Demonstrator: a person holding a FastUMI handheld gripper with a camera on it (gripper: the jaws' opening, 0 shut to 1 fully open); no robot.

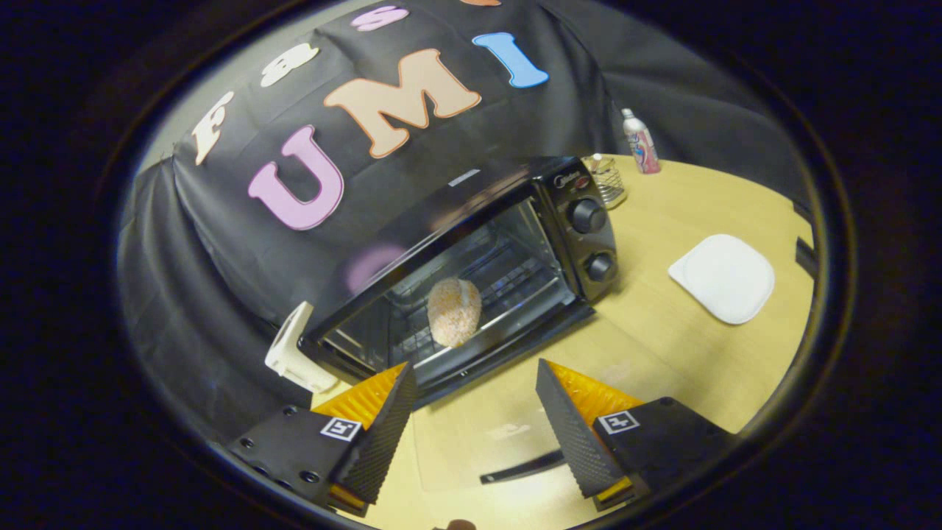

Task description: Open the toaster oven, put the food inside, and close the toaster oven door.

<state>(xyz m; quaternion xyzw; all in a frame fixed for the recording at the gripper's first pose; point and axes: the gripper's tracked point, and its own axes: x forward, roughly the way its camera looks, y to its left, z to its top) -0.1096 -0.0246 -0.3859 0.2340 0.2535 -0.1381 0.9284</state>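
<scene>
The gripper (pixel 471 419) is hovering released, holding nothing, above the lowered glass door (pixel 486 442). The food (pixel 454 311) is sitting on the rack inside the toaster oven (pixel 471 272), so closing the door is seemingly what remains

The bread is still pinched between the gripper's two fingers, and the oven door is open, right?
Not quite. The gripper view shows the bread lying on the rack inside the toaster oven, beyond the gripper, whose fingers are open and empty. The glass door is open, lying flat between them.
</scene>
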